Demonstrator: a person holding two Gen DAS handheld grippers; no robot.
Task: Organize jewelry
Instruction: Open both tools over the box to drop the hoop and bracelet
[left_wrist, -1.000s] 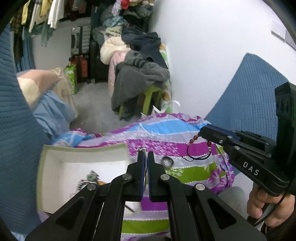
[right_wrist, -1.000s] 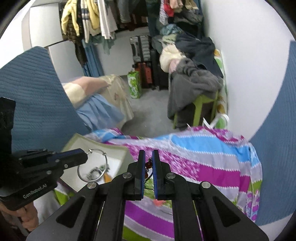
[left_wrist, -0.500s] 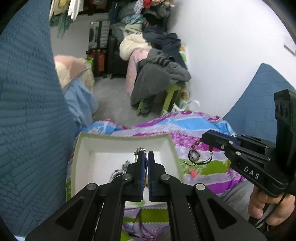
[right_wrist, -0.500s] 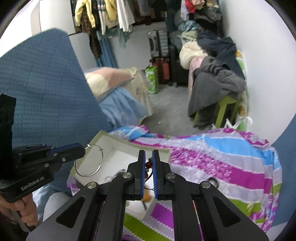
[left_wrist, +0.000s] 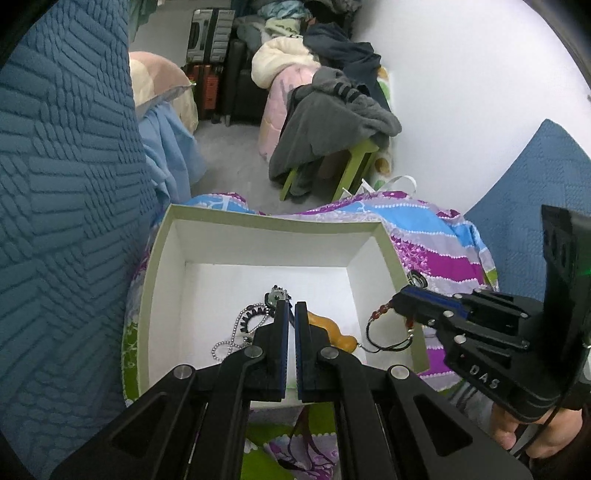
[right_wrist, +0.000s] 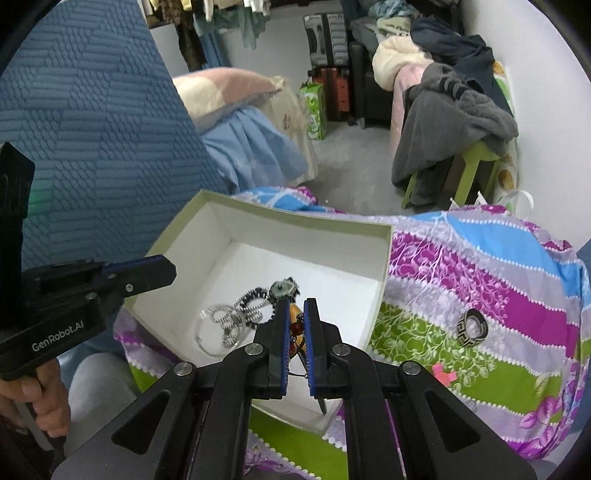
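A white box with a pale green rim lies on the flowered cloth. It holds bead chains, a thin hoop bangle and an orange piece. My left gripper hovers over the box, jaws nearly together and empty; it also shows in the right wrist view. My right gripper is shut on a red-bead cord bracelet that hangs over the box's right wall.
A dark patterned ring lies on the cloth right of the box. Blue cushions stand at both sides. A stool heaped with clothes and suitcases stand beyond the bed.
Both grippers moved over the box. The hoop bangle has left my left gripper and lies in the box. The bracelet stays in the right gripper.
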